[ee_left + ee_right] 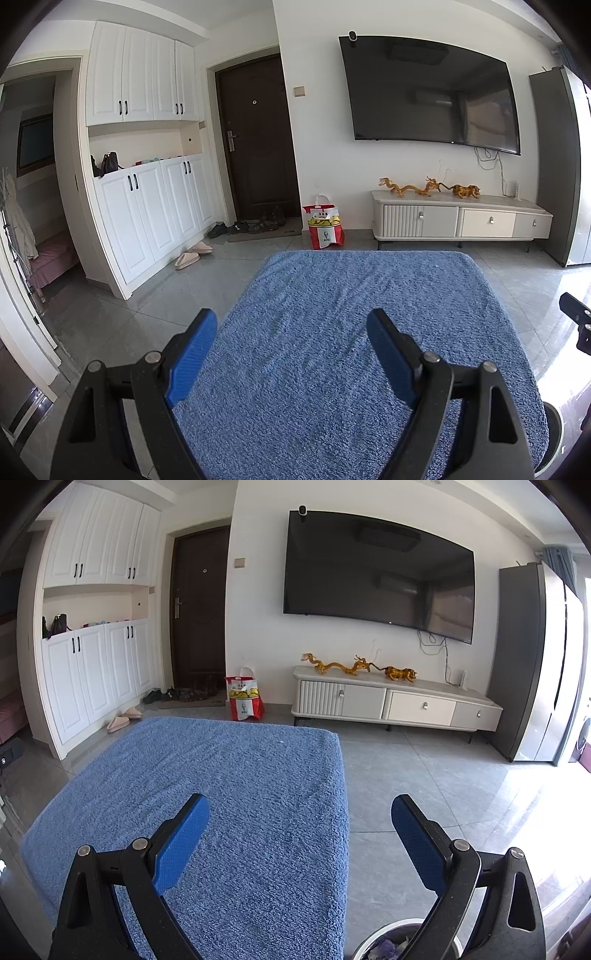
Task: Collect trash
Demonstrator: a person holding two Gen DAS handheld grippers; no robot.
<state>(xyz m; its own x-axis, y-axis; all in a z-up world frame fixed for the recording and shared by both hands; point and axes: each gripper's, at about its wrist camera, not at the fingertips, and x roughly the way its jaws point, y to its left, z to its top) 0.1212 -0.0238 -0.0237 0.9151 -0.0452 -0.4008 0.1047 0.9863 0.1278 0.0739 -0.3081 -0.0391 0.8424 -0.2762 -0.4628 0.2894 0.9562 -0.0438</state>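
Blue-towelled table [369, 332] fills the foreground. Both the left hand-held gripper [291, 354] and right hand-held gripper [299, 838] hover over it, jaws spread wide, holding nothing. Just right of the table stands a metal bin [384, 941] with crumpled trash [388, 946] inside

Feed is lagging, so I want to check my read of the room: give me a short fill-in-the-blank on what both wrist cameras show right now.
1. Both the left hand-held gripper and the right hand-held gripper are ____ and hold nothing.
2. The towel covering the surface below them is ____ in colour.
3. The red-and-white bag stands on the floor between the TV cabinet and the dark ____.
4. The bin below the right hand-held gripper already has ____ inside.

Missing words: open; blue; door; trash
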